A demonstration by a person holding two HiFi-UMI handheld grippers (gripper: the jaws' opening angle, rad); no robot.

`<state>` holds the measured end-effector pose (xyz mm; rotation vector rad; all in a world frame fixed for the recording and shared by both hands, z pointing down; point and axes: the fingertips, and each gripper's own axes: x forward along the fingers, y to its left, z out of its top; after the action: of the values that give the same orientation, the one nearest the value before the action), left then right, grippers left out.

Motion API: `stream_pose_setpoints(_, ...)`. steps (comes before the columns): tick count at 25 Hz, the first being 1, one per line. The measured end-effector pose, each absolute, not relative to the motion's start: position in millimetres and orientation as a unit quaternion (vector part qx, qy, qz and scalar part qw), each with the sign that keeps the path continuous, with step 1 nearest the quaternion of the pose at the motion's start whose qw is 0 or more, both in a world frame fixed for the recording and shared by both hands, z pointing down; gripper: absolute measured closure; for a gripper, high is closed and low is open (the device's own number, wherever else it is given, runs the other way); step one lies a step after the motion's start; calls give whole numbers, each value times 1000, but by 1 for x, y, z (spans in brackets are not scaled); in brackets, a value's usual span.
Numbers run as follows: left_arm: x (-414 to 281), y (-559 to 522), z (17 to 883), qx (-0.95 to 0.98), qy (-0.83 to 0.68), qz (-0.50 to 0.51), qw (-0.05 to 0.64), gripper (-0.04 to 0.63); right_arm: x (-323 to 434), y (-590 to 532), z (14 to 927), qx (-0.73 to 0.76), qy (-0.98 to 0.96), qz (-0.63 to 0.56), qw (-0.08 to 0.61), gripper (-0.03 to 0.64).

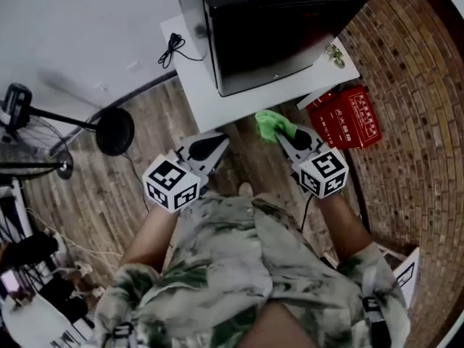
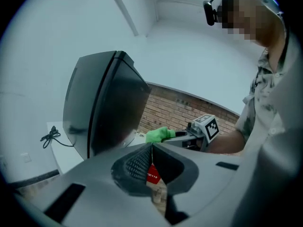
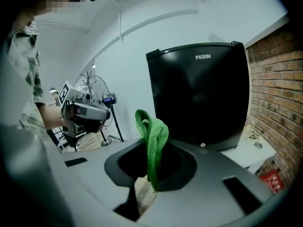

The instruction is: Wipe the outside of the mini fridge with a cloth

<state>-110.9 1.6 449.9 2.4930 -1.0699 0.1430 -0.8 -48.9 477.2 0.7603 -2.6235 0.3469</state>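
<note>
The black mini fridge (image 1: pixel 279 27) stands on a white table (image 1: pixel 217 104); it shows door-on in the right gripper view (image 3: pixel 199 96) and edge-on in the left gripper view (image 2: pixel 106 103). A green cloth (image 1: pixel 272 124) is pinched in my right gripper (image 1: pixel 284 140), a short way in front of the fridge door and apart from it. The cloth (image 3: pixel 152 141) hangs folded between the shut jaws. My left gripper (image 1: pixel 215 149) is shut with nothing in it, held left of the right one, just off the table's front edge.
A red box (image 1: pixel 346 118) lies on the floor by the brick wall (image 1: pixel 409 85), right of the table. A black cable (image 1: pixel 172 49) sits on the table's left. A standing fan (image 1: pixel 43 140) is far left. Clutter fills the lower left corner.
</note>
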Motion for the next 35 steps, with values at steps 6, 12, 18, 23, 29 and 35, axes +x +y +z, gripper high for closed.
stream_pose_setpoints(6,-64,10,455,885,-407,52,220,571,38,-44,471,243,-945,111,187,554)
stream_pose_setpoints(12,-46,21,453,875,-421,56,231,571,52,-43,460,225,-953,105,174,554)
stream_pose_setpoints(18,-47,29,460,866,-435,57,239,571,50,-31,456,210,-959,99,165,554)
stream_pose_setpoints(23,-45,34,459,869,-429,55,241,571,55,-25,450,212,-959,93,161,554)
stream_pose_setpoints(29,-43,38,459,872,-421,54,245,571,52,-16,446,209,-961,95,156,554)
stream_pose_setpoints(35,-48,42,461,871,-424,54,244,571,52,-13,446,210,-961,97,152,554)
